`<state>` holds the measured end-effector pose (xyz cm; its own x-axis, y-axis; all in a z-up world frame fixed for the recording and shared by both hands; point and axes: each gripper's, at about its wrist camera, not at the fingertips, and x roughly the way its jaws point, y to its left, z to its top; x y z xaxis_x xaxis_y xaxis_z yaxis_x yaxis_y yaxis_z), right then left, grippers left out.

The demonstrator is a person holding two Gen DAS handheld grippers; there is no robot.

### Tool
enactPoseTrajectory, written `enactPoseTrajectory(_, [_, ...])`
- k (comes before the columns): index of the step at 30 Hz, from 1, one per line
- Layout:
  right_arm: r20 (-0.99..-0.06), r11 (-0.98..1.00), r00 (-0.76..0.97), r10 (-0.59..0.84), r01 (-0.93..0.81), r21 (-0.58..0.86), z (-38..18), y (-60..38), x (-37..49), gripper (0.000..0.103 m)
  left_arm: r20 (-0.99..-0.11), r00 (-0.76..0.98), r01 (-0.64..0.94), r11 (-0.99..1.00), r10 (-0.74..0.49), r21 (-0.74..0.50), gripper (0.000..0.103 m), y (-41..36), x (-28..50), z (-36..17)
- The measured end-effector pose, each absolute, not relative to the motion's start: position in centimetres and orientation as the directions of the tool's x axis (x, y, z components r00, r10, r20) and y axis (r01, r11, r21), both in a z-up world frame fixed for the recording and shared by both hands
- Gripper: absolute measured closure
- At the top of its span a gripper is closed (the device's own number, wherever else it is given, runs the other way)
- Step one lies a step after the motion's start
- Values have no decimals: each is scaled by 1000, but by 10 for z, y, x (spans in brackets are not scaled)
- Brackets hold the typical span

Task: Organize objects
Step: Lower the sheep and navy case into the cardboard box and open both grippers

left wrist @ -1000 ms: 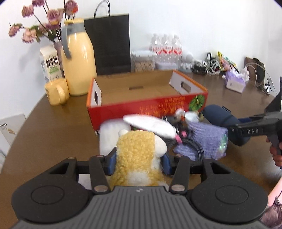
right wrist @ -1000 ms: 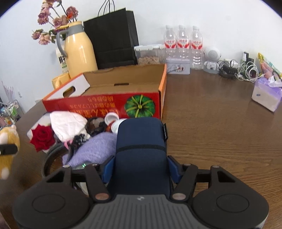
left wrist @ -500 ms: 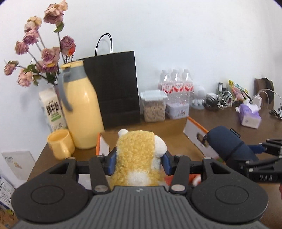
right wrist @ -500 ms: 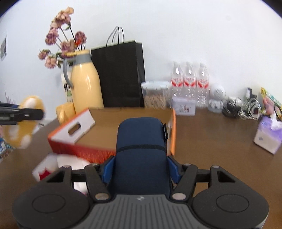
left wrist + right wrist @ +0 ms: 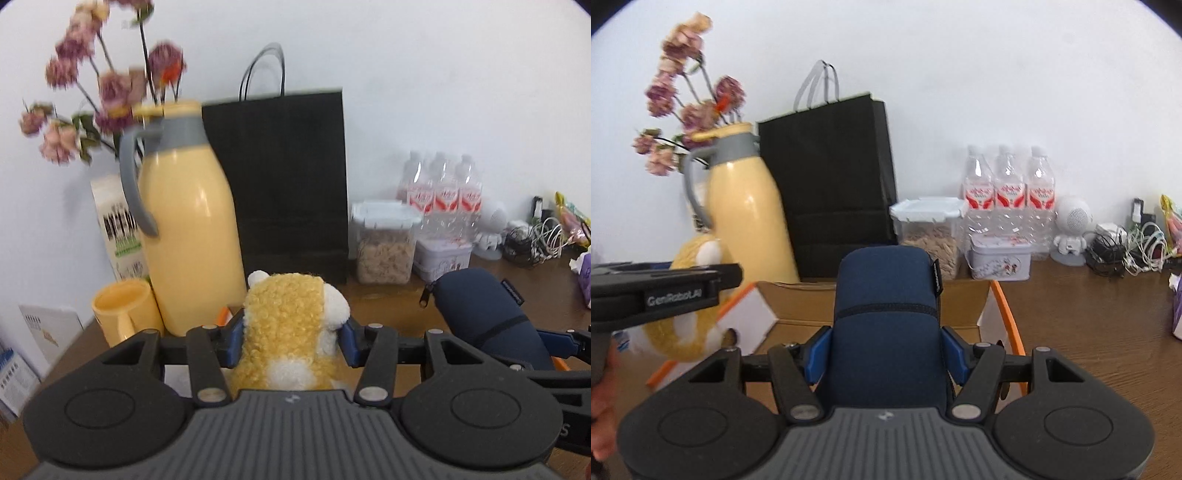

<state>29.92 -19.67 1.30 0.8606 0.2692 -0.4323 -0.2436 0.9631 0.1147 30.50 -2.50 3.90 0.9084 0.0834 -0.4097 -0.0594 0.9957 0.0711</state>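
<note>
My left gripper (image 5: 291,341) is shut on a yellow and white plush toy (image 5: 291,325) and holds it in the air. The toy also shows at the left of the right wrist view (image 5: 690,306). My right gripper (image 5: 886,354) is shut on a navy zip pouch (image 5: 886,314), also held up; the pouch shows at the right of the left wrist view (image 5: 484,306). Below both grippers is the open cardboard box (image 5: 964,302) with orange edges and a brown floor. The left gripper's body crosses the left of the right wrist view.
Along the wall stand a yellow thermos jug (image 5: 184,229), dried flowers (image 5: 107,85), a black paper bag (image 5: 284,177), a cereal container (image 5: 927,229), a tin (image 5: 1001,258), water bottles (image 5: 1008,192), a yellow mug (image 5: 122,310) and tangled cables (image 5: 1126,243).
Both grippers have lifted their loads off the table and moved forward over the box. The pile of items in front of the box has dropped out of view.
</note>
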Motion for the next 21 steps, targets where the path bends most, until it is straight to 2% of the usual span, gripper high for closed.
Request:
enactPoseTrajectory(3, [-467, 971, 851, 240, -221, 96, -3, -197, 310, 42, -454, 888, -58, 997, 72, 45, 53, -20, 314, 25])
enactPoseTrajectory(8, [-530, 972, 815, 236, -211, 108, -20, -200, 323, 42, -504, 862, -9, 997, 45, 74, 53, -24, 318, 9])
enactPoseTrajectory(13, [-547, 976, 809, 215, -204, 81, -27, -198, 324, 42, -518, 855, 19, 999, 8, 48, 52, -24, 320, 1])
enactPoseTrajectory(16, [-553, 976, 807, 209, -205, 69, -27, -196, 323, 40, -523, 852, 21, 999, 7, 48, 45, -25, 320, 0])
enactPoseTrajectory(17, [-553, 976, 807, 208, -206, 67, -27, -196, 323, 39, -524, 852, 19, 999, 10, 51, 41, -26, 320, 0])
enactPoseTrajectory(19, [-550, 977, 810, 204, -202, 65, -26, -196, 321, 37, -517, 856, 15, 999, 14, 52, 20, -26, 319, 2])
enactPoseTrajectory(20, [-542, 978, 816, 202, -200, 64, -24, -197, 319, 33, -506, 862, 6, 998, 24, 57, 5, -26, 317, 4])
enactPoseTrajectory(21, [-536, 978, 820, 200, -196, 64, -22, -198, 318, 25, -491, 870, -5, 998, 35, 64, 0, -26, 314, 6])
